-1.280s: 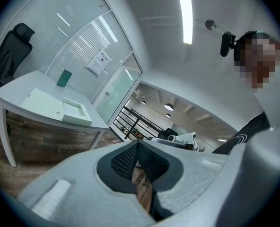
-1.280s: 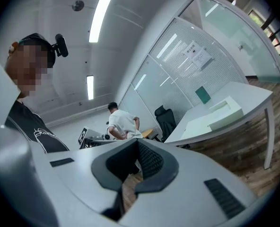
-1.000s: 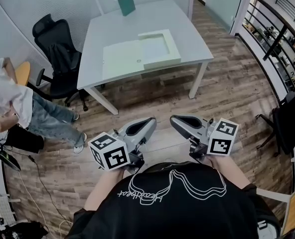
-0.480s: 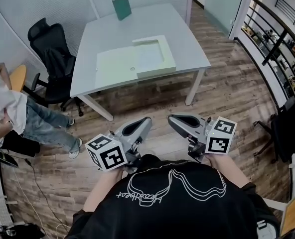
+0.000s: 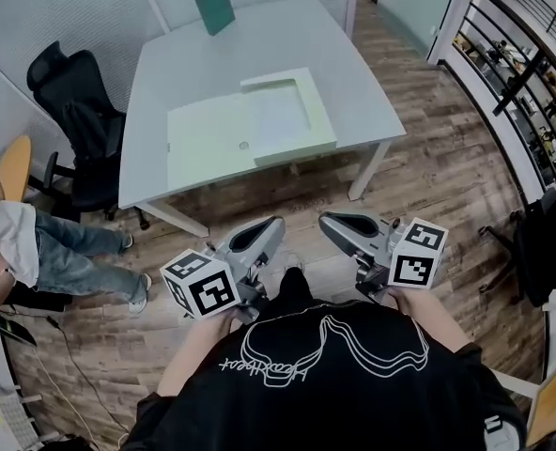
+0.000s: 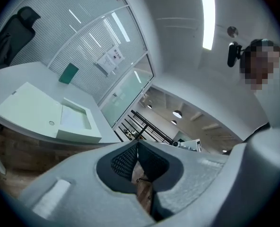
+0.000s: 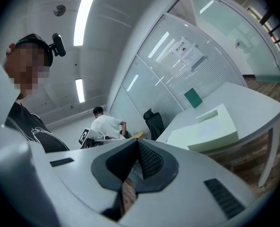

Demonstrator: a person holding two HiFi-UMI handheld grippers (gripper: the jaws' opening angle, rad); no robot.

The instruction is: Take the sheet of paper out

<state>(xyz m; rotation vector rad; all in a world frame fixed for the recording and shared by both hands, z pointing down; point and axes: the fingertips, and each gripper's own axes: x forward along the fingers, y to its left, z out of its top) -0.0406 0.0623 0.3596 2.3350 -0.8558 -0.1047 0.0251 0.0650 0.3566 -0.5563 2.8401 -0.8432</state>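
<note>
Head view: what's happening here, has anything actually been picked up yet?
Not yet. A person holds the left gripper and right gripper in front of the body, both shut and empty, standing short of the grey table. On it a pale green box lies open, its lid laid flat beside it, with what looks like the sheet of paper in its tray. Nothing is touched.

Office: grey desk surface (image 5: 259, 54), black swivel office chair (image 5: 71, 111), frosted glass partition walls (image 7: 178, 79) with a posted notice (image 7: 187, 51), ceiling strip light (image 6: 207, 13), wood-plank floor (image 5: 447, 177), another person (image 7: 104, 124) working behind.
</note>
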